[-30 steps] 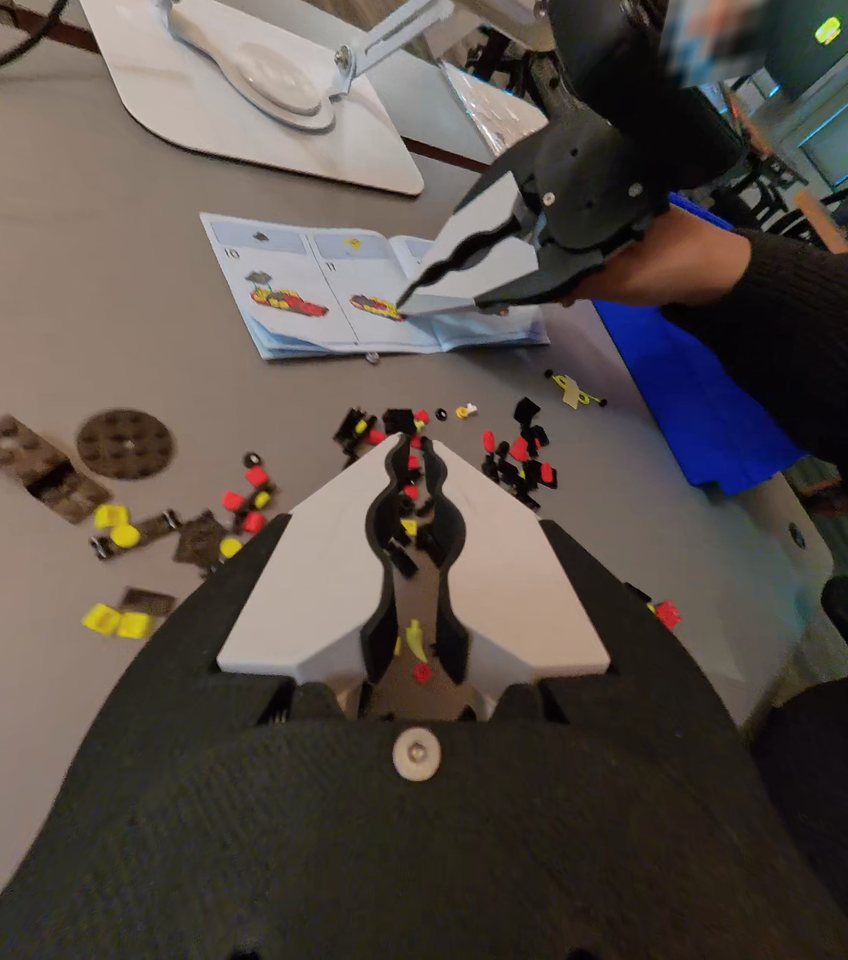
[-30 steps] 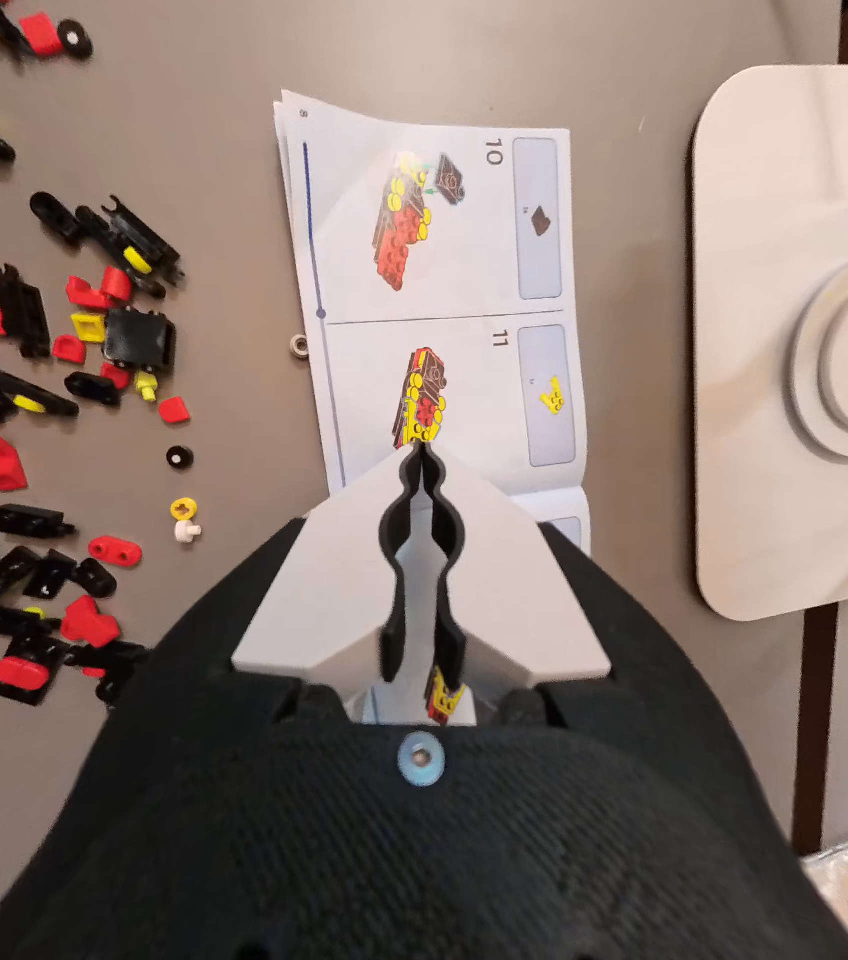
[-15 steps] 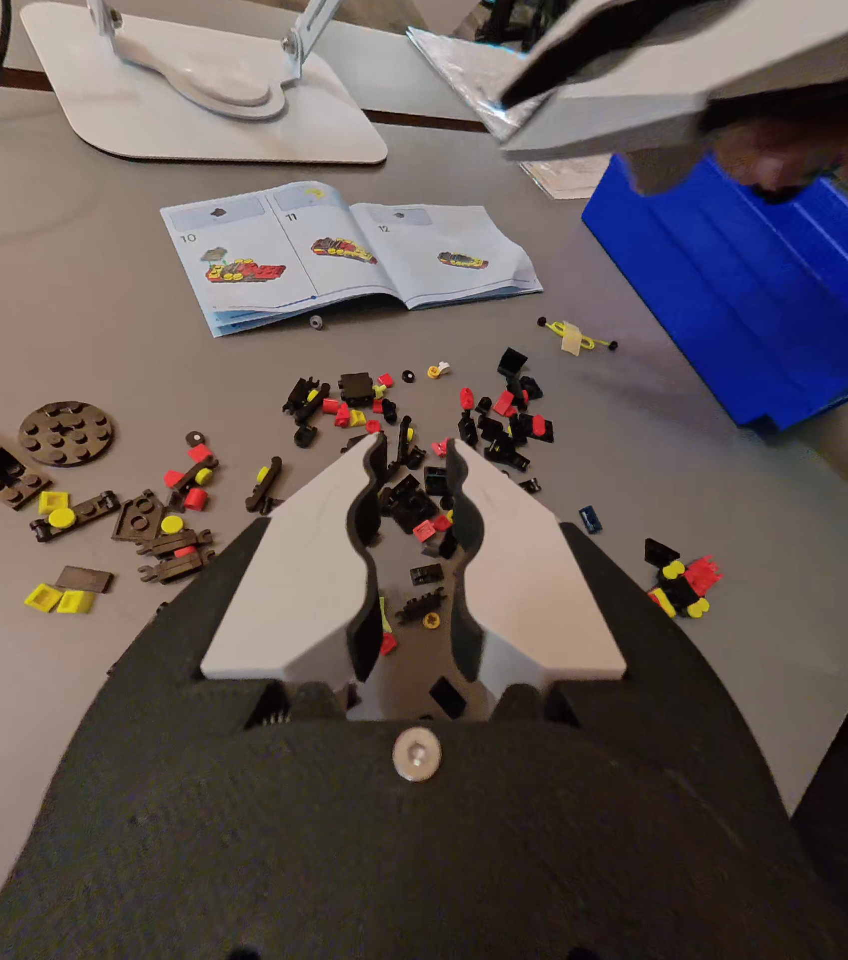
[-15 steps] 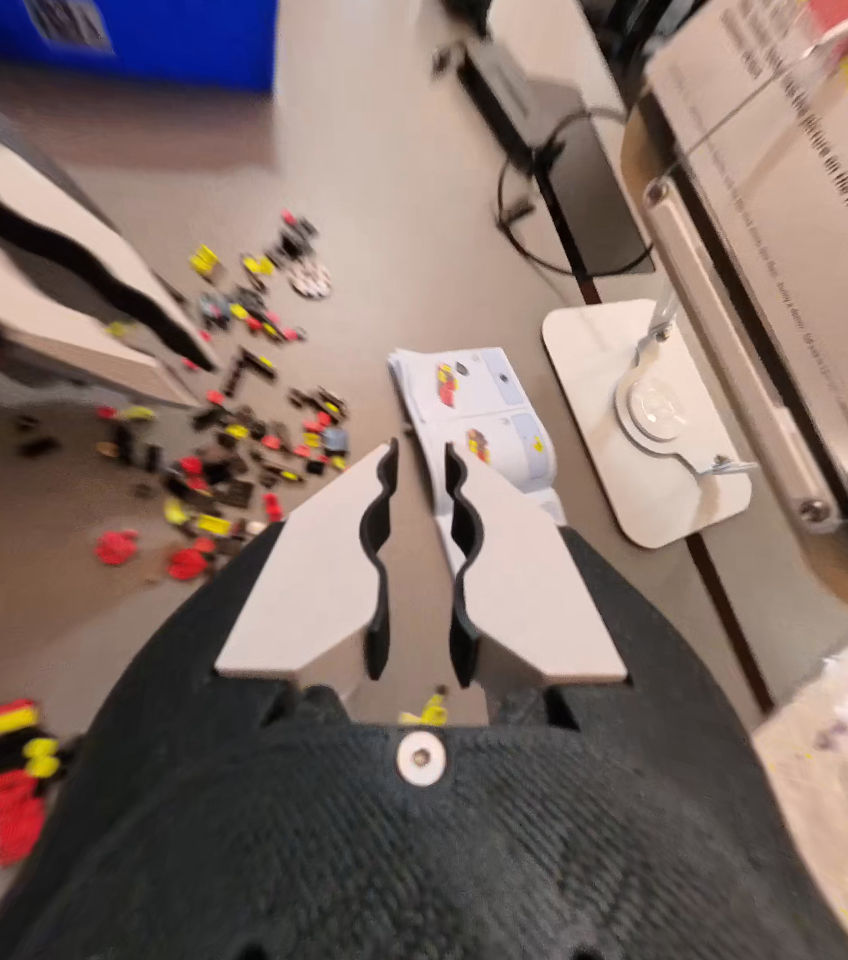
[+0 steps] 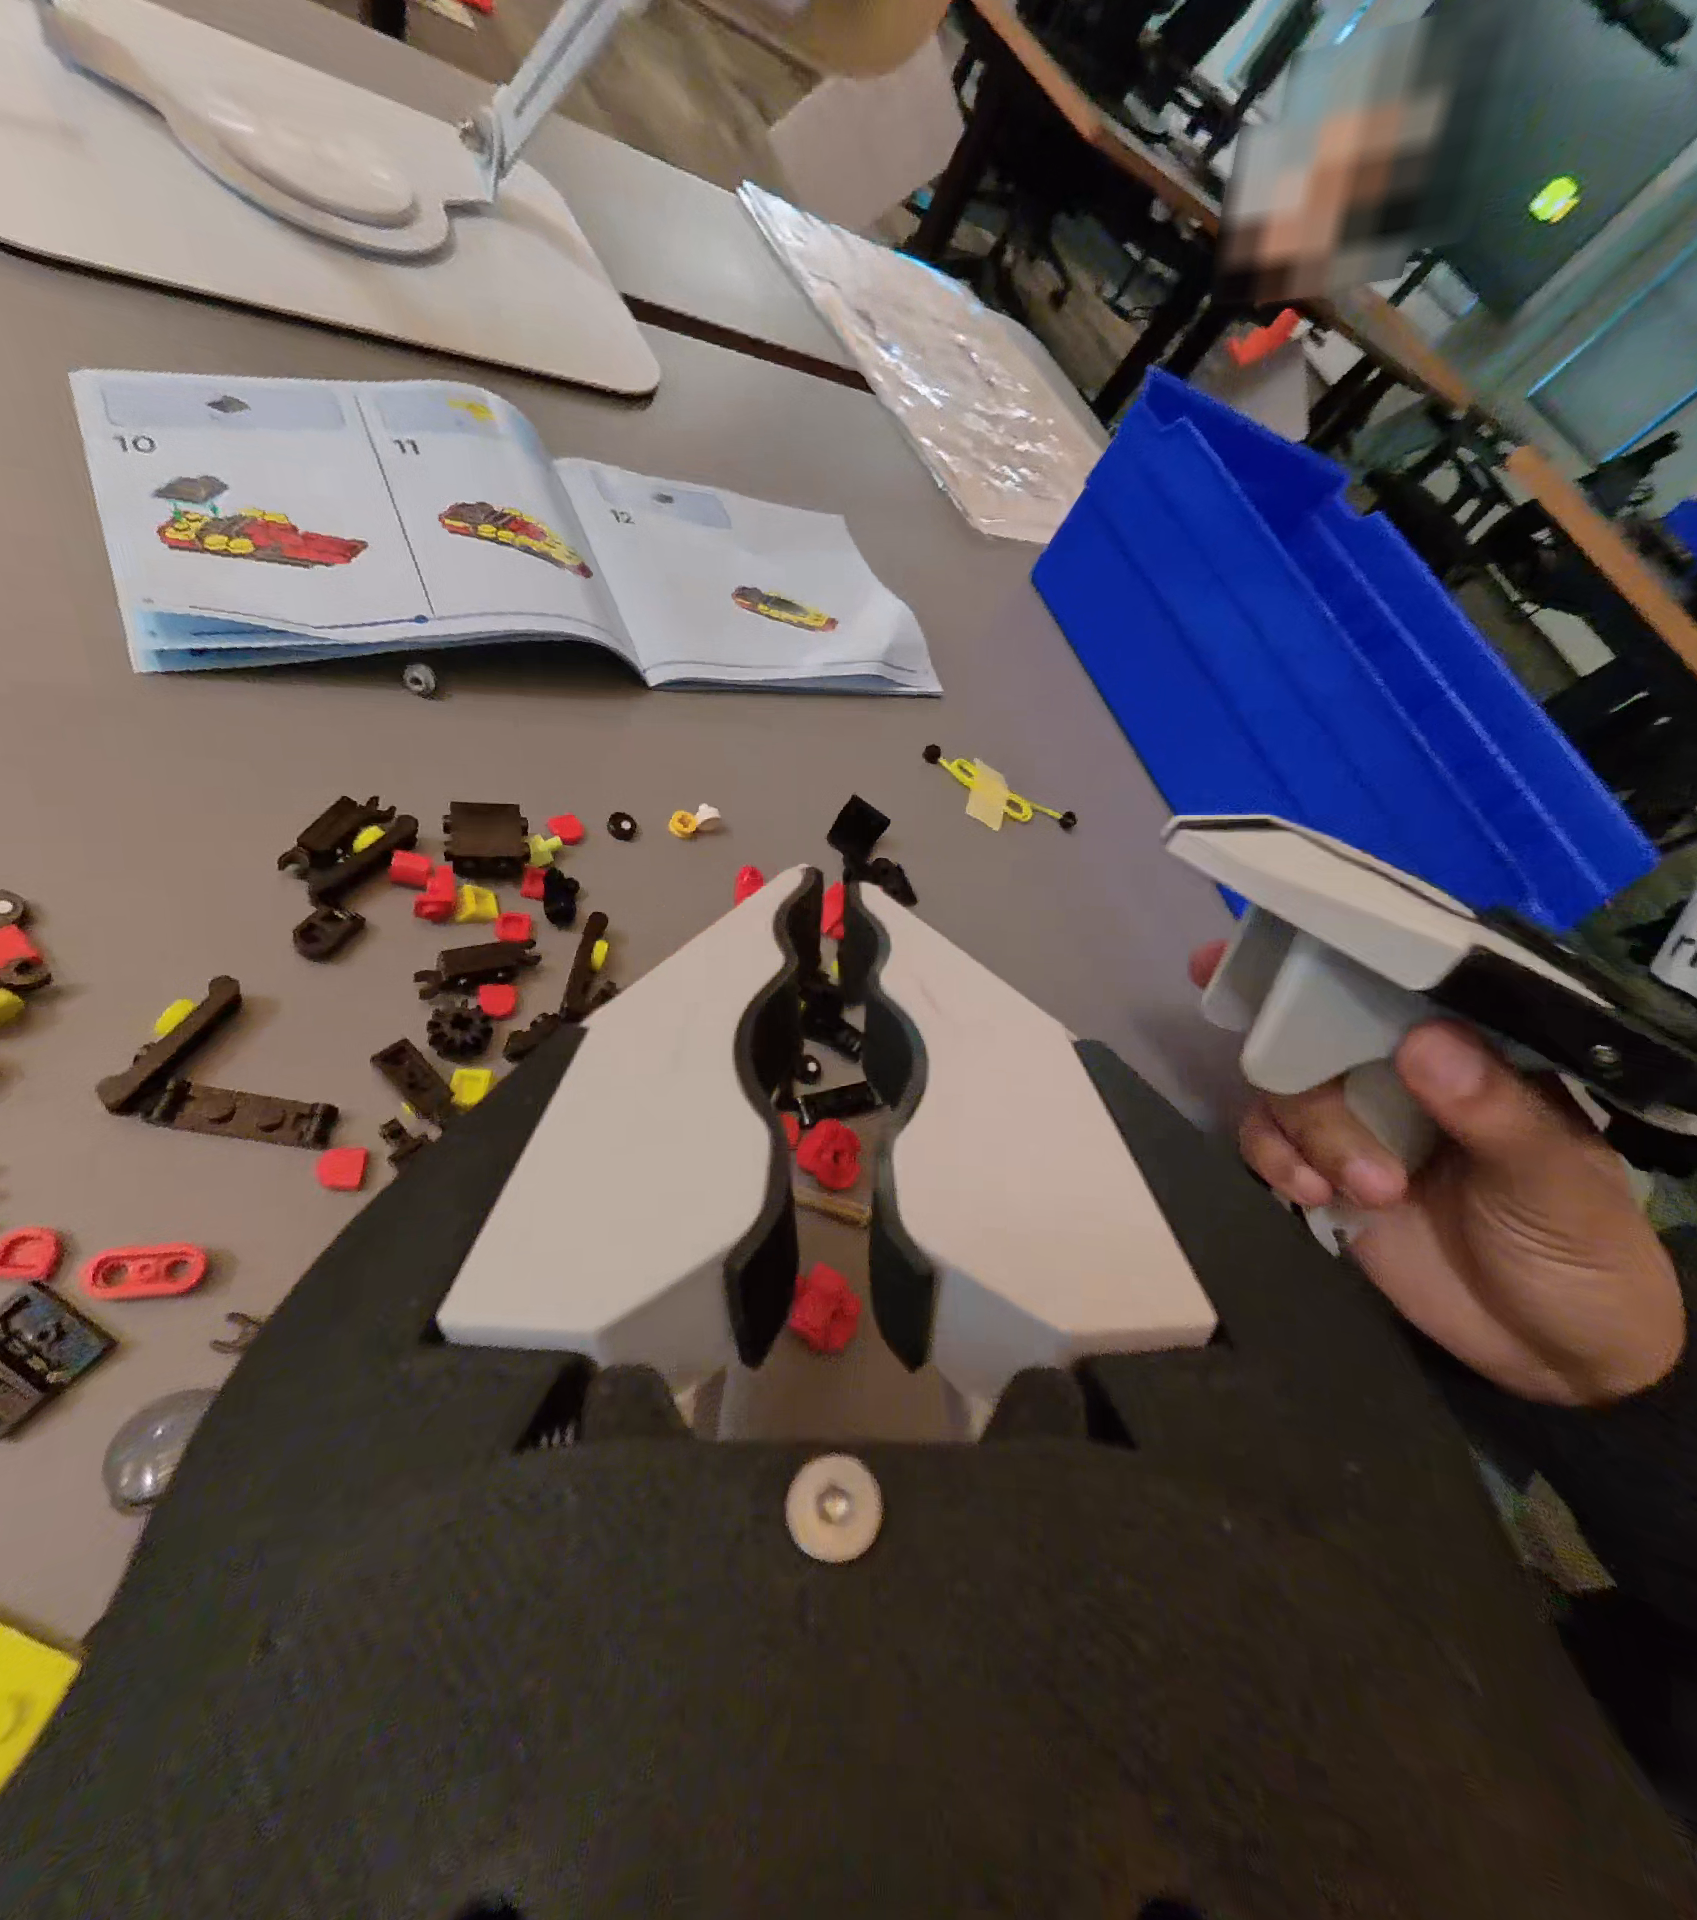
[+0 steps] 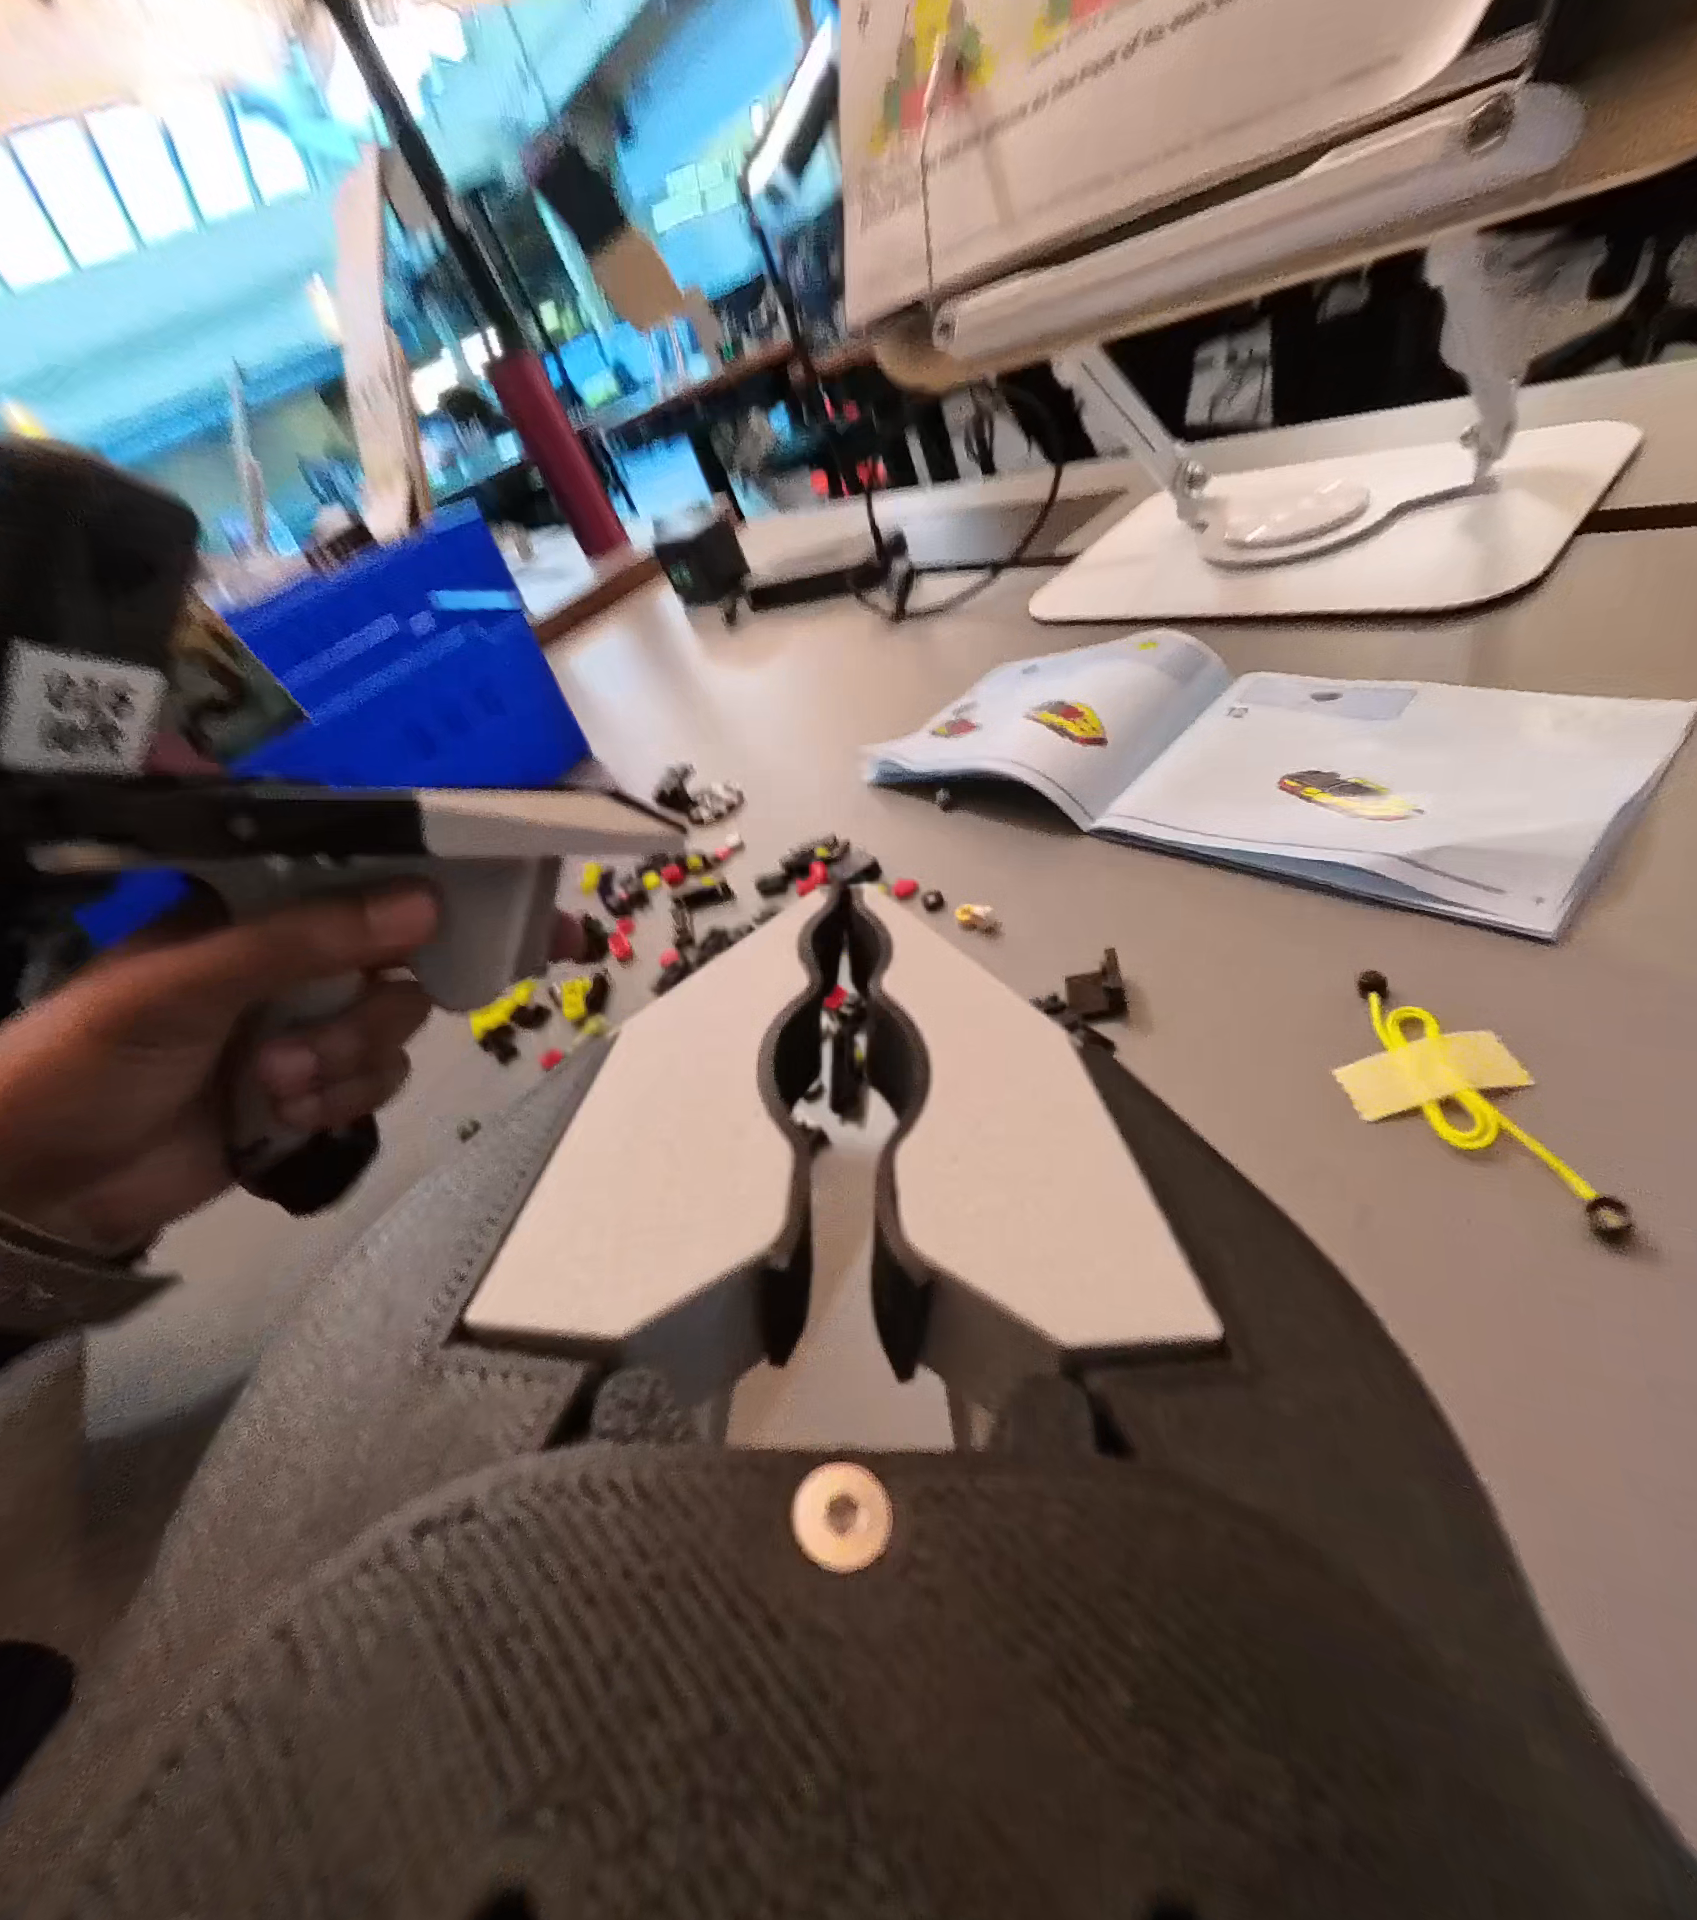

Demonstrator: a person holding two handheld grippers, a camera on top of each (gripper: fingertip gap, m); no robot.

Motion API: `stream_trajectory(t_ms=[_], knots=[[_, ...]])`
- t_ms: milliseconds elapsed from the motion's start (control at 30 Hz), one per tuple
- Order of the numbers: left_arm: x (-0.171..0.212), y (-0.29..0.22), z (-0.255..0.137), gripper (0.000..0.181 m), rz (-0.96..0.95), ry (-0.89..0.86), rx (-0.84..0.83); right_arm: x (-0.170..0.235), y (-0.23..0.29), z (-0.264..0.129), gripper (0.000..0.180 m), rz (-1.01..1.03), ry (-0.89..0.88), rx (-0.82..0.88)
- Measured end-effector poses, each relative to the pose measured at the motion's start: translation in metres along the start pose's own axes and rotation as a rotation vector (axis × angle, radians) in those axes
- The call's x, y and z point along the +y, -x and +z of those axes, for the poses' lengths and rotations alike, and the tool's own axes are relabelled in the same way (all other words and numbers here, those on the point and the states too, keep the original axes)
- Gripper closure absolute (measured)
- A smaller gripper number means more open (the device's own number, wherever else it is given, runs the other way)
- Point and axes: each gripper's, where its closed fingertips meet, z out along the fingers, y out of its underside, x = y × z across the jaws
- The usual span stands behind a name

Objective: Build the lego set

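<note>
Both hand-held grippers, left and right, seem nearly closed, empty, above scattered bricks.

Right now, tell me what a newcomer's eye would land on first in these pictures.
First the scatter of small red, yellow and black lego pieces across the grey table, just ahead of the left gripper, whose jaws are nearly closed. Behind the pieces lies the open instruction booklet, and to its right stands a bright blue bin. A yellow string held by a strip of tape lies apart near the bin.

right gripper fingers nearly closed, empty, above scattered lego pieces beside open booklet.
</note>
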Motion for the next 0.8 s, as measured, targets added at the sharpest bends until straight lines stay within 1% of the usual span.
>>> stream_trajectory(t_ms=[100, 167, 233, 267, 300, 333, 367, 400, 433, 467, 500, 567, 633, 700, 800], knots=[[-0.016, -0.009, -0.007, 0.181, -0.012, -0.017, 0.079, 0.007, 0.003, 0.008, 0.179, -0.166, 0.144, 0.034], [-0.018, -0.009, -0.013, 0.181, 0.062, 0.0, 0.093, 0.006, 0.0, 0.004, 0.18, -0.259, 0.162, 0.099], [-0.021, 0.001, -0.019, 0.181, 0.137, 0.0, 0.062, 0.006, 0.0, 0.0, 0.175, -0.318, 0.164, 0.139], [-0.026, 0.004, -0.021, 0.181, 0.145, -0.014, 0.07, 0.01, 0.001, -0.001, 0.171, -0.349, 0.196, 0.141], [-0.03, 0.005, -0.022, 0.181, 0.14, -0.028, 0.09, 0.016, 0.002, -0.001, 0.161, -0.392, 0.241, 0.135], [-0.034, 0.009, -0.021, 0.181, 0.126, -0.036, 0.102, 0.021, 0.0, -0.001, 0.158, -0.452, 0.288, 0.133], [-0.037, 0.015, -0.02, 0.181, 0.106, -0.04, 0.107, 0.025, -0.003, -0.001, 0.156, -0.531, 0.319, 0.133], [-0.037, 0.021, -0.02, 0.181, 0.094, -0.037, 0.108, 0.024, -0.008, 0.001, 0.161, -0.613, 0.314, 0.151], [-0.036, 0.029, -0.02, 0.181, 0.091, -0.027, 0.095, 0.02, -0.013, 0.002, 0.16, -0.662, 0.286, 0.179], [-0.036, 0.036, -0.022, 0.181, 0.091, -0.023, 0.08, 0.02, -0.013, 0.003, 0.158, -0.659, 0.28, 0.178], [-0.039, 0.04, -0.026, 0.181, 0.097, -0.03, 0.079, 0.023, -0.007, 0.004, 0.156, -0.635, 0.301, 0.135], [-0.04, 0.042, -0.037, 0.181, 0.147, -0.039, 0.079, 0.015, 0.001, 0.004, 0.18, -0.618, 0.281, 0.115], [-0.036, 0.046, -0.047, 0.181, 0.184, -0.036, 0.042, 0.007, 0.015, 0.007, 0.18, -0.637, 0.244, 0.043], [-0.034, 0.04, -0.055, 0.181, 0.155, -0.06, 0.059, 0.007, 0.017, 0.006, 0.177, -0.642, 0.244, -0.003], [-0.03, 0.041, -0.063, 0.181, 0.15, -0.058, 0.031, 0.013, 0.015, 0.002, 0.161, -0.567, 0.276, -0.046]])
